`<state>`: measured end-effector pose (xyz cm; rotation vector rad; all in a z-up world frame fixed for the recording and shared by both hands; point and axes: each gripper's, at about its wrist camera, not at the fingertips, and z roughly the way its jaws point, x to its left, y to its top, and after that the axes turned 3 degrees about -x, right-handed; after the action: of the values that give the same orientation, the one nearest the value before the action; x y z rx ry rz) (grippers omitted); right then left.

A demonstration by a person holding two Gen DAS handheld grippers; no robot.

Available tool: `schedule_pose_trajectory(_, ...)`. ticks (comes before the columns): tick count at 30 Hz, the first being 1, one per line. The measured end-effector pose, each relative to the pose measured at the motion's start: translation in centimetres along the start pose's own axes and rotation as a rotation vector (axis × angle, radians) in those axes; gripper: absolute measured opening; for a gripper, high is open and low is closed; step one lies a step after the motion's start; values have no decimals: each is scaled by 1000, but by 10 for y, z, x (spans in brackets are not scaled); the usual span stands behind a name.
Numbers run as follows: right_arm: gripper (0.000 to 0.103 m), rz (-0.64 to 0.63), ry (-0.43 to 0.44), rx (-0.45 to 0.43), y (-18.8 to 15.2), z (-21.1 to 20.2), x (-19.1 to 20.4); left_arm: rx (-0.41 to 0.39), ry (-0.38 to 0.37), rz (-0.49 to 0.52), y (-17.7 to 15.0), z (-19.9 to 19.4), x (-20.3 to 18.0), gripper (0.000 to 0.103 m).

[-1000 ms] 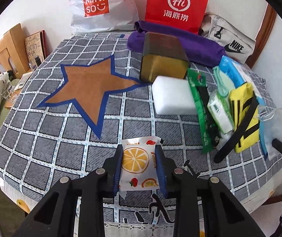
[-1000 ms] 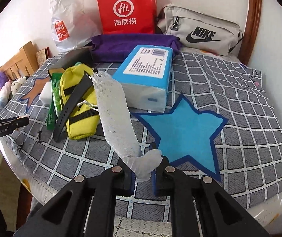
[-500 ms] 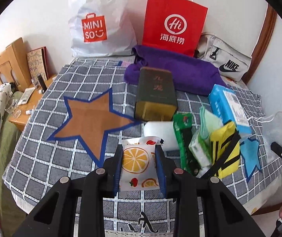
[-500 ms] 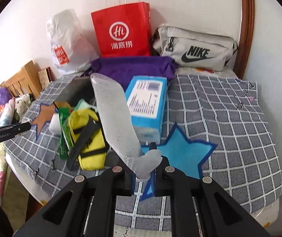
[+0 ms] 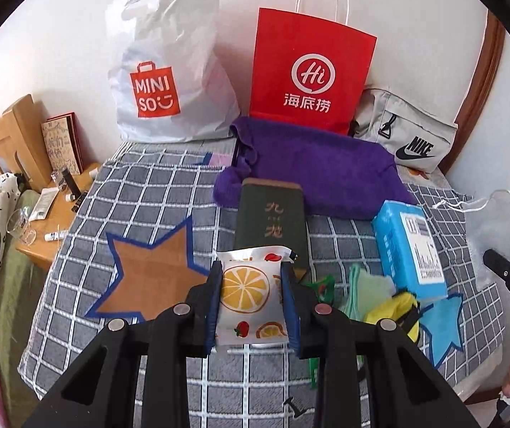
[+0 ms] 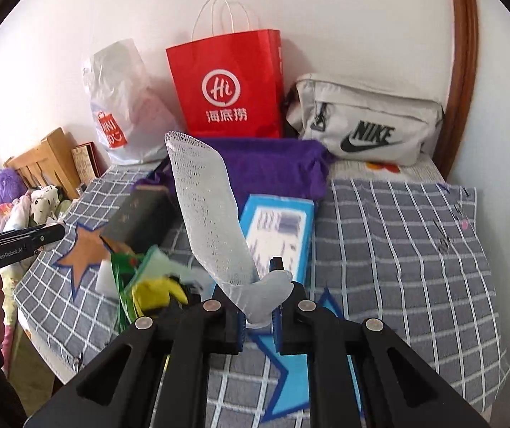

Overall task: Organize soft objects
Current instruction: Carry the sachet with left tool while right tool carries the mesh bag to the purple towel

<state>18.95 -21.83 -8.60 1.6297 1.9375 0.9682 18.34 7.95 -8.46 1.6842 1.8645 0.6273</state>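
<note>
Grey checked bedcover (image 5: 155,192) spread wide, brown star patch (image 5: 151,278) at 9 o'clock of centre. Purple towel (image 5: 319,174) at 12 o'clock. Left gripper (image 5: 251,299) clamped on orange-print packet (image 5: 251,296), above the cover. Right gripper (image 6: 258,306) pinching white mesh sleeve (image 6: 212,221), raised toward 11 o'clock.

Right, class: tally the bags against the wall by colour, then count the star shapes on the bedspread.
Red bags: 1, the paper bag.
White bags: 1, the Miniso bag.
Grey bags: 1, the Nike bag.
Stars: 2, the brown star and the blue star.
Total: 5.
</note>
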Motion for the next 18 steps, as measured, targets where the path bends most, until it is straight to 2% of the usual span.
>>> schedule_pose_trajectory(18,11,4,18,35,76,93,-4,15,-2,-20,77,68,-6,29)
